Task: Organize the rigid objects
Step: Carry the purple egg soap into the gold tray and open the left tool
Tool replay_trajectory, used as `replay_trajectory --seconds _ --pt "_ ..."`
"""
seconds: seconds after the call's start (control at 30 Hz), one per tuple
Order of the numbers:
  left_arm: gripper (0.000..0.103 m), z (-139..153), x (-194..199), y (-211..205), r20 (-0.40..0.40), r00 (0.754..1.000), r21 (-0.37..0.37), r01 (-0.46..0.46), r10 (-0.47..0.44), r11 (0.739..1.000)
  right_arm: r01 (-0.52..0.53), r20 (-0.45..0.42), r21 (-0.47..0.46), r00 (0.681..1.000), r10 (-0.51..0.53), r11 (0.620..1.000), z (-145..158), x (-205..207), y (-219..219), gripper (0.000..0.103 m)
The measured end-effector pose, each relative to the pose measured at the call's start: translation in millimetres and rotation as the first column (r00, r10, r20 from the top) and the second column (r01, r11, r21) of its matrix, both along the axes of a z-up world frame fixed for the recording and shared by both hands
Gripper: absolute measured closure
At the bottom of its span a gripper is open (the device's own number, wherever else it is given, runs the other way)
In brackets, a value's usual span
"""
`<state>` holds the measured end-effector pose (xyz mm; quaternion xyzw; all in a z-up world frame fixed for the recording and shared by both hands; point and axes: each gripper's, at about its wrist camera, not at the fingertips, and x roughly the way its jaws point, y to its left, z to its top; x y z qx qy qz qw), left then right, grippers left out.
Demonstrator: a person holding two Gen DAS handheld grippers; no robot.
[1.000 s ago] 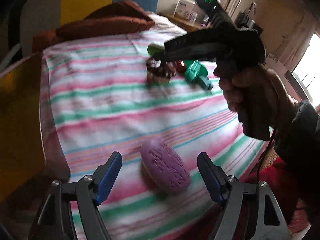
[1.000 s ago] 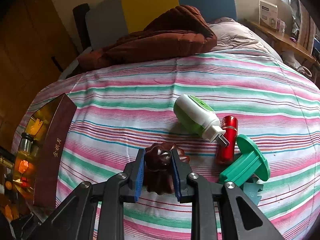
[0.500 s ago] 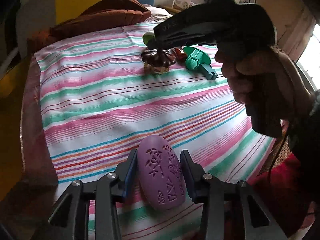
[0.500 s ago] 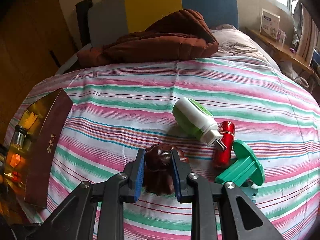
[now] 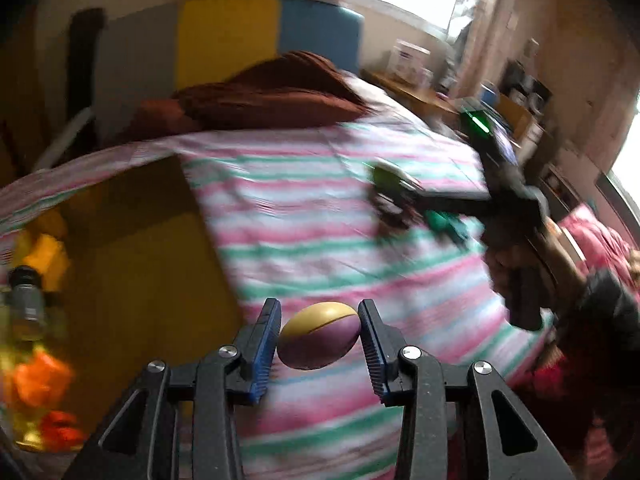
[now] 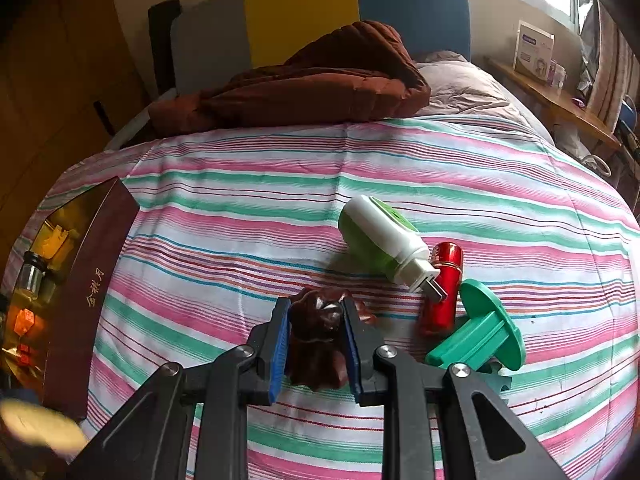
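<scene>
purple egg: oval purple egg (image 5: 318,336) with a yellow top, pinched between the pads of the left hand-held gripper (image 5: 319,340), carried clear above the striped bed (image 5: 304,216), near its left edge

brown mold: fluted brown mold (image 6: 318,340), clamped tight in the right hand-held gripper (image 6: 316,342), low over the bed's middle; can't tell if it's touching

box: dark red box (image 6: 86,280) with a gold inside at the left edge, already has small bits in it

leftovers: green-white plug-in (image 6: 382,246), red tube (image 6: 442,286), green spool (image 6: 482,338), bunched just beside the mold

step: looks like both pieces are being carried to the box

next: swing left over the opening, lower, then let go; view's blurry, so go slow
</scene>
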<state>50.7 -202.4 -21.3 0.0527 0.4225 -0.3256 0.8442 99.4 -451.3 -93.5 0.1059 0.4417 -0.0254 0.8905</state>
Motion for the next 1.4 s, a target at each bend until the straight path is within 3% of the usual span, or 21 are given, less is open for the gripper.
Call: replay_trajectory --seconds 0.03,0.07,0.1,0.2,0.27,0.57,0.7,0.83,0.97,1.07,1.2,1.33,1.4 --pt "0.072 5 12 13 -0.010 1.000 -0.027 -0.024 0.024 0.999 0.000 0.000 0.002 1.000 0.000 1.000 0 0 0 0.079" --pt "0.093 9 22 22 -0.009 0.998 -0.028 -0.056 0.056 0.998 0.001 0.000 0.003 1.000 -0.001 1.000 0 0 0 0.079" --pt "0.099 14 38 36 -0.003 0.993 -0.002 -0.120 0.120 0.993 0.000 0.000 0.001 1.000 0.000 1.000 0 0 0 0.079" --pt "0.100 20 68 66 -0.058 0.982 -0.052 -0.182 0.179 0.982 -0.001 0.002 -0.005 1.000 0.001 1.000 0 1 1 0.079" --pt "0.101 20 79 77 -0.017 0.975 -0.007 -0.223 0.223 0.975 -0.002 0.003 -0.005 1.000 0.002 1.000 0 1 1 0.079" --pt "0.101 1 84 102 -0.008 0.947 0.047 -0.320 0.320 0.946 -0.002 -0.007 -0.026 1.000 0.002 1.000 -2 3 1 0.081" --pt "0.100 -23 87 102 -0.050 0.938 0.112 -0.337 0.344 0.935 0.007 -0.007 -0.028 1.000 -0.007 1.000 -2 2 1 0.081" --pt "0.101 -49 107 114 -0.152 0.903 0.160 -0.378 0.401 0.912 0.008 -0.006 -0.036 1.000 -0.008 0.999 -2 1 2 0.081" --pt "0.100 -60 120 101 -0.178 0.917 0.211 -0.318 0.356 0.924 0.009 -0.006 -0.031 1.000 -0.009 0.999 -2 2 1 0.081" --pt "0.100 -68 136 93 -0.177 0.915 0.231 -0.320 0.363 0.919 0.010 -0.006 -0.030 1.000 -0.010 0.999 -2 2 0 0.082" --pt "0.100 -71 166 95 -0.114 0.883 0.282 -0.410 0.455 0.867 0.012 -0.006 -0.028 1.000 -0.012 1.000 -2 2 -1 0.082" --pt "0.099 -59 177 110 -0.062 0.852 0.257 -0.489 0.519 0.833 0.012 -0.005 -0.030 1.000 -0.012 0.999 -2 3 -2 0.082" --pt "0.099 -51 171 118 -0.064 0.843 0.213 -0.512 0.535 0.832 0.010 -0.003 -0.034 1.000 -0.010 0.999 -2 3 -2 0.082"
